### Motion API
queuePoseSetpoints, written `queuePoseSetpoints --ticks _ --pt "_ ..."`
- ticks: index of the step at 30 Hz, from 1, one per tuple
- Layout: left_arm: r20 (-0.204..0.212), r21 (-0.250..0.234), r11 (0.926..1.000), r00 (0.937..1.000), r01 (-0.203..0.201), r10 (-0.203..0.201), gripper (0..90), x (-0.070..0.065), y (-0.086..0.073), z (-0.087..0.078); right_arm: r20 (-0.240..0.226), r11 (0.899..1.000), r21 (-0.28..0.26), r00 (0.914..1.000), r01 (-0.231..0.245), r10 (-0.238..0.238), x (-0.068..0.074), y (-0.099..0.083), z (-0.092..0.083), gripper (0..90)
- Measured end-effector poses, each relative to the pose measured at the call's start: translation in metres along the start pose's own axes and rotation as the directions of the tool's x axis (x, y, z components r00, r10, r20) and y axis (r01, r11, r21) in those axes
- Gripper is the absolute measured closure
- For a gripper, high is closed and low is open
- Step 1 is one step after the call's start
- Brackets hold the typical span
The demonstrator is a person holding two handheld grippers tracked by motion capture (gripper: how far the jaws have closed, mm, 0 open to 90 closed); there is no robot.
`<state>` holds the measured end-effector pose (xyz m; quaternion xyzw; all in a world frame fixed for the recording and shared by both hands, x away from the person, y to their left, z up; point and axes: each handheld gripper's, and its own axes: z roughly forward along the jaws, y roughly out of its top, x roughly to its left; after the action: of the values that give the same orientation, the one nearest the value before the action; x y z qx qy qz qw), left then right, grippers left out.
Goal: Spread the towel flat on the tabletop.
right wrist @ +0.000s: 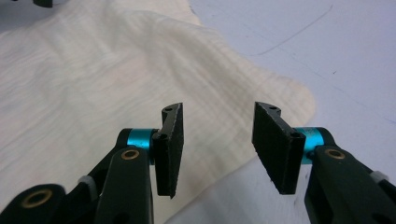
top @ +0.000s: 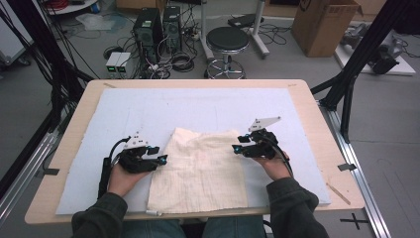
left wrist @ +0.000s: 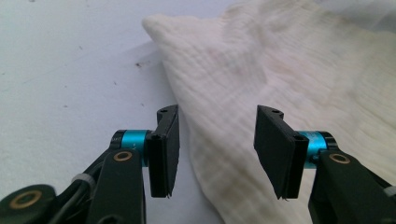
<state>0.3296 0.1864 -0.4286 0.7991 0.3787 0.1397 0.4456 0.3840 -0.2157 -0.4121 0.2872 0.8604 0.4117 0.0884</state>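
left gripper [top: 159, 154]: black, hard-edged, with turquoise collars behind flat ribbed pads; jaws stand apart, nothing pinched, at the left edge of the cloth.
left gripper close up [left wrist: 217, 149]: the cloth's edge lies under the gap between the jaws, and neither pad presses on it.
right gripper [top: 238, 144]: same black build, grey three-cornered plate on top; jaws parted, holding nothing, at the cloth's right edge.
right gripper close up [right wrist: 218, 147]: cloth shows below the gap, clear of the pads.
cloth [top: 200, 171]: cream, soft, crinkled weave with fine ribs; roughly rectangular, lying flat between the two grippers at the near middle of the mat, its far corners slightly humped.
mat [top: 198, 106]: pale blue-white, matt, rectangular, faintly speckled.
table [top: 317, 116]: light wood, rounded corners.
cardboard box [top: 322, 25]: brown, flaps up, on the floor far right; contents not visible.
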Motion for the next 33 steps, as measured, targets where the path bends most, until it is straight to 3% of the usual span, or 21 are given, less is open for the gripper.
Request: queuePoseSetpoints --ticks 2,3,5,6,7,9,10,14,17,19,20,21,22,23,24,25,28,31,33 --pt "0.013 0.021 0.9995 0.9996 0.025 -0.025 51.9 0.002 0.003 0.008 0.011 0.999 0.036 0.9999 0.006 -0.007 -0.003 -0.001 0.014 53.0" --pt "0.016 0.039 0.9991 0.9997 0.018 -0.018 54.4 0.003 0.004 0.011 0.016 0.998 0.062 0.9997 0.019 -0.02 -0.004 -0.001 0.02 55.0" --pt "0.013 0.065 0.9978 0.9998 0.016 -0.017 66.9 0.003 0.003 0.016 0.024 0.992 0.117 0.9986 0.044 -0.047 -0.001 -0.003 0.03 63.4" --pt "0.01 0.079 0.9967 0.9997 0.019 -0.02 73.8 0.002 0.003 0.018 0.03 0.991 0.122 0.9976 0.058 -0.062 0.0 -0.004 0.033 66.8" --pt "0.011 0.083 0.9965 0.9998 0.015 -0.016 81.7 0.001 0.002 0.019 0.019 0.991 0.121 0.9978 0.06 -0.063 0.0 -0.003 0.033 76.1" --pt "0.003 0.074 0.9972 1.0 0.006 -0.006 85.8 -0.002 0.004 0.018 -0.002 0.99 0.124 0.9973 0.073 -0.074 0.001 -0.003 0.033 87.1" --pt "0.006 0.067 0.9978 1.0 0.003 -0.004 86.2 -0.004 0.005 0.016 -0.01 0.99 0.129 0.9979 0.064 -0.063 0.001 -0.003 0.032 88.2" --pt "0.019 0.039 0.9992 0.9998 0.001 -0.002 86.4 -0.013 0.01 0.007 -0.028 0.99 0.125 0.9981 0.058 -0.055 0.001 -0.004 0.02 88.7" --pt "0.03 0.021 0.9998 0.9996 -0.003 0.003 86.3 -0.021 0.017 0.0 -0.016 0.995 0.071 0.9972 0.074 -0.073 0.007 -0.003 0.0 88.6" --pt "0.065 0.01 0.9998 0.9978 -0.015 0.014 86.1 -0.028 0.021 -0.002 -0.02 0.995 0.048 0.9965 0.082 -0.081 0.011 -0.004 -0.013 88.6" --pt "0.109 0.027 0.9995 0.994 -0.017 0.014 86.0 -0.032 0.021 -0.001 -0.021 0.995 0.047 0.9956 0.092 -0.091 0.013 -0.006 -0.018 88.5" --pt "0.171 0.075 0.9969 0.9851 -0.026 0.013 85.2 -0.035 0.022 0.003 -0.032 0.994 0.051 0.9953 0.093 -0.091 0.016 -0.01 -0.02 88.5" --pt "0.211 0.136 0.9893 0.9772 -0.051 0.022 82.9 -0.039 0.021 0.009 -0.046 0.993 0.059 0.994 0.102 -0.099 0.017 -0.014 -0.021 88.4" --pt "0.223 0.17 0.9819 0.9739 -0.083 0.043 79.5 -0.044 0.02 0.013 -0.051 0.991 0.081 0.9934 0.106 -0.103 0.018 -0.019 -0.02 88.2" --pt "0.254 0.191 0.9772 0.9663 -0.093 0.043 75.0 -0.046 0.018 0.016 -0.051 0.989 0.102 0.9934 0.107 -0.103 0.018 -0.023 -0.019 88.0" --pt "0.276 0.194 0.9767 0.9604 -0.092 0.035 69.5 -0.046 0.018 0.019 -0.06 0.988 0.112 0.9934 0.104 -0.098 0.017 -0.028 -0.017 87.8" --pt "0.293 0.137 0.9884 0.9557 -0.066 0.023 64.0 -0.042 0.02 0.013 -0.092 0.989 0.123 0.9935 0.078 -0.067 0.013 -0.033 -0.018 86.8" --pt "0.277 0.085 0.9962 0.9609 -0.022 -0.003 62.9 -0.031 0.025 0.005 -0.087 0.99 0.119 0.9944 0.069 -0.059 0.011 -0.035 -0.02 86.8" --pt "0.247 0.066 0.9978 0.9686 0.008 -0.024 62.8 -0.023 0.027 0.001 -0.098 0.99 0.126 0.9936 0.068 -0.056 0.01 -0.037 -0.018 86.8"
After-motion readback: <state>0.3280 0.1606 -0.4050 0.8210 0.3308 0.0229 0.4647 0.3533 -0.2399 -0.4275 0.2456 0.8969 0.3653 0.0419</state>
